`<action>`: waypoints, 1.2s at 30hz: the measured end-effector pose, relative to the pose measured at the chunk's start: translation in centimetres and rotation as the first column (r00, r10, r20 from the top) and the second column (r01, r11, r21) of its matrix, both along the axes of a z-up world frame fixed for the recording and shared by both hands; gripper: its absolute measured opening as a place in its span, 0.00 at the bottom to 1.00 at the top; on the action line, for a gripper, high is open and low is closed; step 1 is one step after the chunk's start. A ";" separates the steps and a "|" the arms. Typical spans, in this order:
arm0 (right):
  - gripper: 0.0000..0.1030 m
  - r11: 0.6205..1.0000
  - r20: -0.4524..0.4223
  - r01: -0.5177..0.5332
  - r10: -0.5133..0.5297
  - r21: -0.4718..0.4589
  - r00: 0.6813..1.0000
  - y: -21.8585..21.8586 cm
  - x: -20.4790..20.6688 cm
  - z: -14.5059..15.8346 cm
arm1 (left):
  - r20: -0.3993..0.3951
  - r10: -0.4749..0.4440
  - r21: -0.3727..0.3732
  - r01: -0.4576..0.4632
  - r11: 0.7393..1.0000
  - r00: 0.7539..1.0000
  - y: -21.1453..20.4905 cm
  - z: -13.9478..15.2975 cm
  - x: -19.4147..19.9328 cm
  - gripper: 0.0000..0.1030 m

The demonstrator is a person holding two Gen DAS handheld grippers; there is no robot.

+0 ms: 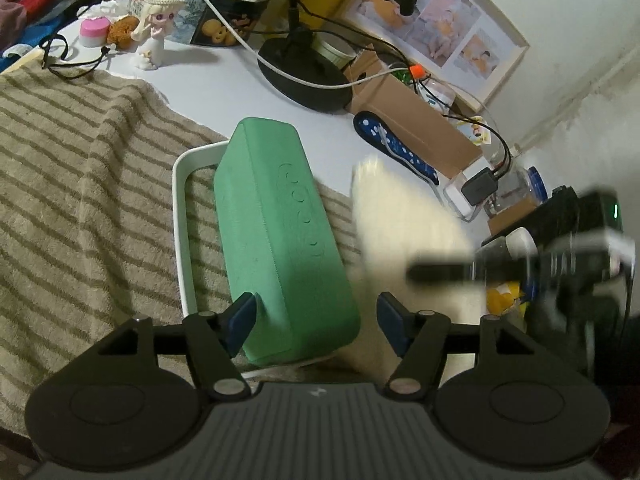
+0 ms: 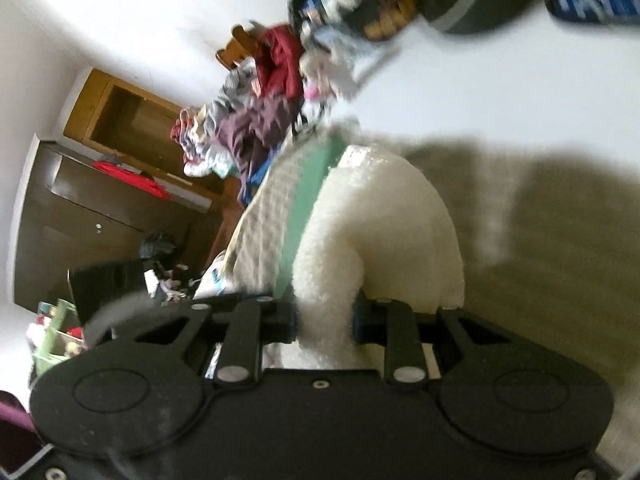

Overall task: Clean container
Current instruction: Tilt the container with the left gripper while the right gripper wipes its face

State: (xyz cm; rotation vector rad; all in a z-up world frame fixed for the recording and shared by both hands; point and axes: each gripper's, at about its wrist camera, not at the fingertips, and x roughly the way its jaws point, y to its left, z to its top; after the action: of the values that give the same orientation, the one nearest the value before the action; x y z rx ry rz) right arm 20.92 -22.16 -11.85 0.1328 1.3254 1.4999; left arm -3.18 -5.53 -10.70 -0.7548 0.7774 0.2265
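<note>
A green rectangular container [image 1: 280, 236] with a white handle [image 1: 182, 216] lies on a striped towel [image 1: 80, 184]. My left gripper [image 1: 316, 324] is open, with the container's near end between its blue fingers. My right gripper [image 2: 324, 324] is shut on a fluffy white cloth [image 2: 380, 236]. The cloth hangs beside the container's right side, blurred, in the left wrist view [image 1: 400, 232]. The right gripper itself [image 1: 440, 272] appears there as a dark blur. A strip of the green container [image 2: 308, 200] shows past the cloth in the right wrist view.
A black lamp base [image 1: 304, 76] with cables, a doll figurine [image 1: 154, 32], a cardboard box [image 1: 416, 120], a blue spotted object [image 1: 396, 148], a charger [image 1: 478, 188] and a framed picture [image 1: 436, 20] crowd the white table [image 1: 224, 92] behind the towel.
</note>
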 end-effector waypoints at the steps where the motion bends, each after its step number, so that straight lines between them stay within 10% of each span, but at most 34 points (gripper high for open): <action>1: 0.23 1.000 0.027 -0.004 0.004 0.010 1.000 0.8 0.4 0.7 | 0.006 0.003 0.003 -0.003 1.000 1.000 0.0 0.1 -0.2 0.63; 15: 0.22 0.964 0.310 -0.215 0.255 -0.156 0.916 13.8 -0.3 4.5 | 0.041 0.045 -0.009 -0.045 0.999 0.998 0.7 0.0 -1.2 0.69; 36: 0.22 0.800 0.338 -0.469 0.589 -0.374 0.734 9.5 -6.9 4.6 | 0.015 -0.079 0.018 0.079 0.997 0.997 -1.5 -1.6 -1.3 0.69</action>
State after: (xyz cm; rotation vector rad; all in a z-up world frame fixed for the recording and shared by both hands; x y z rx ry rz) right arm 14.03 -12.62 -7.29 -0.7965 1.2185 1.6681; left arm -4.48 -7.02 -12.27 -0.7075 0.7875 0.1556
